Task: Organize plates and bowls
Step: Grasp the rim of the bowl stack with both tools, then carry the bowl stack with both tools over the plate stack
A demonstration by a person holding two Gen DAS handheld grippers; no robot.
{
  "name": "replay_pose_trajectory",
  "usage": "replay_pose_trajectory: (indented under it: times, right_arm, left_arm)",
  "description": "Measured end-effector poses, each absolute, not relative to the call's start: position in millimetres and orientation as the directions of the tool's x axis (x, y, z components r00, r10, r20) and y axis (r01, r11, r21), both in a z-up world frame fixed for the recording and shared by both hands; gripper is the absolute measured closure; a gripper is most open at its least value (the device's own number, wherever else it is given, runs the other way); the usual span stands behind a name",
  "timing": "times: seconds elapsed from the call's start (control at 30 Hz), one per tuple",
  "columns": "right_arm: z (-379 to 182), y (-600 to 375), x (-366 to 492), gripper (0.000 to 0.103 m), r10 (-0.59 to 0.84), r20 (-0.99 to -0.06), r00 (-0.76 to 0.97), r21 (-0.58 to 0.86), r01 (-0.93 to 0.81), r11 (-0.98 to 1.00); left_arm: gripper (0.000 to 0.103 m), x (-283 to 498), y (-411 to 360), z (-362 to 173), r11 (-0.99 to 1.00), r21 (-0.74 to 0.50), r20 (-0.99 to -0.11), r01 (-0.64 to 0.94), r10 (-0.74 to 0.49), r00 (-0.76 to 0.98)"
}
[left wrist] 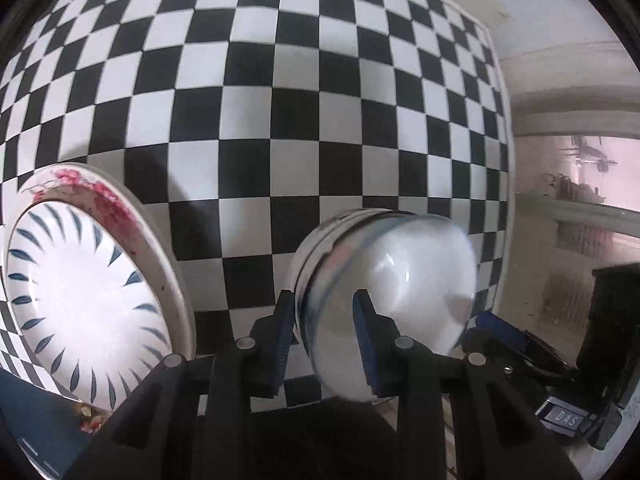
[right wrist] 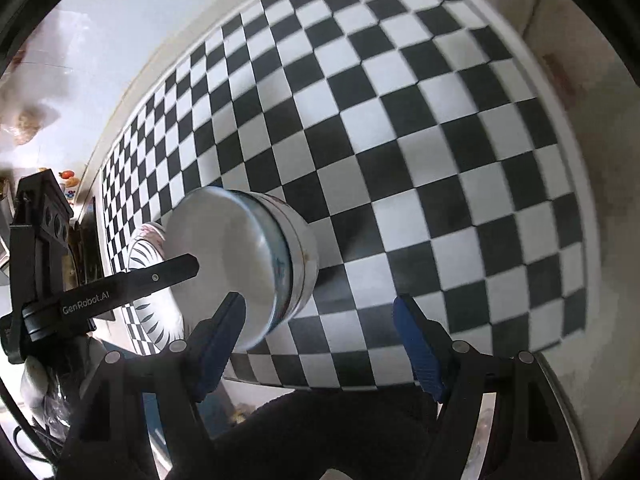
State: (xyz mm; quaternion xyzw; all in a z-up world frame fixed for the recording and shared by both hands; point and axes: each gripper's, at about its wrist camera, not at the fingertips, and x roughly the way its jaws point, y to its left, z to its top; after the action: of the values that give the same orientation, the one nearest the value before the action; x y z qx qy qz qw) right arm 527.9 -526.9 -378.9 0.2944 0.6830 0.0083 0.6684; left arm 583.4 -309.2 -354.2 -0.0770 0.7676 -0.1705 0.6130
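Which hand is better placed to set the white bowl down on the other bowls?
Left. Its gripper is already shut on the white bowl's rim, just above the stacked bowls. The right gripper is open and holds nothing.

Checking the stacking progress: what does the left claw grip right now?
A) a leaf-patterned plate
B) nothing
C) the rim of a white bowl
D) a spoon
C: the left claw pinches the white bowl at its rim, above another bowl; the leaf-patterned plate lies apart.
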Motion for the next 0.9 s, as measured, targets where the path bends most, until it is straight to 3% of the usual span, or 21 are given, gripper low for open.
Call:
replay_pose_trajectory:
  times: [0.13,0.4,0.57,0.73,0.9]
  right_arm:
    - [-405.6,-520.5,544.9,0.024,0.454,-0.891,0.018,0.425,0.388,0.818]
    - [-439.9,-505.2,570.4,0.024,0.496,-0.867,-0.052,0.444,0.372,0.815]
    - [-458.4,-499.3,584.3,0.025,0.515,-0.853,-0.087,0.453,0.365,0.813]
    - [-472.2,-498.6,591.5,0.025,0.542,-0.834,-0.100,0.475,0.367,0.800]
    - [-482.4,-502.5,599.5,0.027,0.563,-0.820,-0.108,0.494,0.364,0.789]
  left_arm:
    - [0.070,590.1,-315.5,-358.1,0.934,-0.345,-0.918,0.092,-0.315,-0.240]
    - [0.070,595.6,-312.5,-383.7,0.939,-0.335,-0.908,0.074,-0.300,-0.293]
    - [0.058,597.1,-311.5,-395.3,0.924,-0.381,-0.882,0.028,-0.354,-0.311]
    - [0.035,600.7,-305.4,-409.5,0.913,-0.408,-0.861,-0.007,-0.387,-0.331]
    - [0.033,600.7,-296.2,-416.3,0.885,-0.464,-0.830,-0.030,-0.446,-0.335]
